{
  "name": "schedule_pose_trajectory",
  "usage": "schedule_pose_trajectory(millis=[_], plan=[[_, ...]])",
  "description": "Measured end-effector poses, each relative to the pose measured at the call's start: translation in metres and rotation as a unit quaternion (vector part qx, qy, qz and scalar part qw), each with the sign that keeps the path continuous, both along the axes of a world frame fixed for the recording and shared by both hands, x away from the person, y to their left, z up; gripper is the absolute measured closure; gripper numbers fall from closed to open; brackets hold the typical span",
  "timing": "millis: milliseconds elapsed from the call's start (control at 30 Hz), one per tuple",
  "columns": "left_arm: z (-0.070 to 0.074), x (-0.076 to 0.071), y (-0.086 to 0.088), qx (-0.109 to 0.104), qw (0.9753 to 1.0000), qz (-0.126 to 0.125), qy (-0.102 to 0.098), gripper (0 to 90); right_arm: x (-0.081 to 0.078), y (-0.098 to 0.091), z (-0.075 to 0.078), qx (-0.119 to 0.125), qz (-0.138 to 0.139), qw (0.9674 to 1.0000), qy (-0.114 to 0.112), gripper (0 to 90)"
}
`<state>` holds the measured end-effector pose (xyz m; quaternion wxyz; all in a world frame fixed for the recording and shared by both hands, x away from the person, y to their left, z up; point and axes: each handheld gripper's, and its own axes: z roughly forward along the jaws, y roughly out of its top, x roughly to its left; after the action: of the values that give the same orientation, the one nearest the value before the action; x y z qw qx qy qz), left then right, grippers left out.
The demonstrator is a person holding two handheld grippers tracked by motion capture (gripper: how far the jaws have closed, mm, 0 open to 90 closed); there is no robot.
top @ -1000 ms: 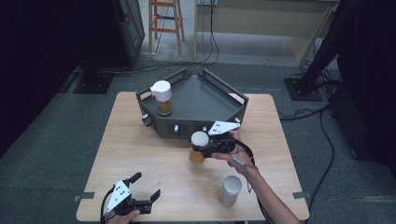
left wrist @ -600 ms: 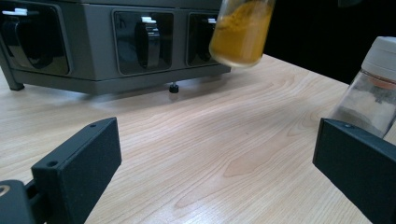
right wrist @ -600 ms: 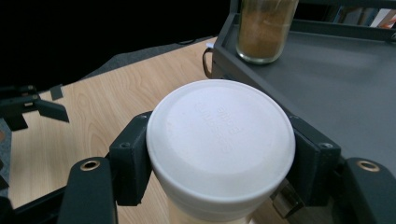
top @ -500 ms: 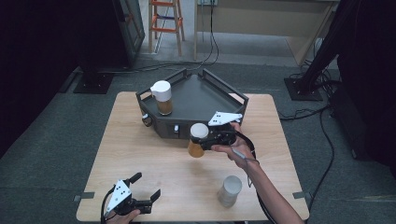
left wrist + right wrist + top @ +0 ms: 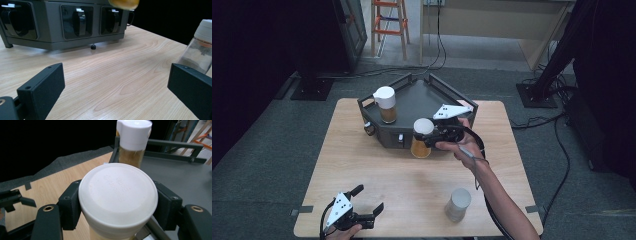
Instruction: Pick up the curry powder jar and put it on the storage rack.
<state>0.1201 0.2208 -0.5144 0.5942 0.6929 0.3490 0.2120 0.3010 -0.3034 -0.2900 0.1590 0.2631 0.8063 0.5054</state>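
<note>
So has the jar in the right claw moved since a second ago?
Yes. The orange jar, clamped at its white lid by the right claw, has come up off the table and now hangs against the front wall of the grey tray.

Jar (image 5: pixel 422 137) higher, nearer tray (image 5: pixel 412 102)

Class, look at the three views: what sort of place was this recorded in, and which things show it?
Probably a lab or studio set up for recording: a light wooden table on grey carpet, black cables trailing across the floor, dark stand bases, and an orange stepladder behind.
</note>
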Motion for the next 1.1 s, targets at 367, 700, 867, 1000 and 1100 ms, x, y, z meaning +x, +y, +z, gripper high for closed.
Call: schedule_pose_trajectory(millis=[367, 700, 867, 1000, 1100], plan=[[0.000, 0.000, 0.000, 0.000, 1.0000, 0.000, 0.000, 0.9, 0.013, 0.015, 0.029, 0.003, -0.017, 0.9998, -0.007, 33.6], [0.000, 0.000, 0.001, -0.002, 1.0000, 0.000, -0.001, 0.9, 0.030, 0.031, 0.044, -0.001, -0.042, 0.9991, -0.009, 33.6], [0.000, 0.000, 0.001, -0.002, 1.0000, -0.001, 0.000, 0.9, 0.038, 0.039, 0.048, -0.007, -0.056, 0.9984, -0.008, 33.6], [0.000, 0.000, 0.002, -0.003, 1.0000, 0.000, -0.001, 0.9, 0.046, 0.045, 0.049, -0.012, -0.070, 0.9975, -0.009, 33.6], [0.000, 0.000, 0.002, -0.003, 1.0000, 0.000, 0.000, 0.9, 0.050, 0.049, 0.048, -0.016, -0.078, 0.9968, -0.009, 33.6]])
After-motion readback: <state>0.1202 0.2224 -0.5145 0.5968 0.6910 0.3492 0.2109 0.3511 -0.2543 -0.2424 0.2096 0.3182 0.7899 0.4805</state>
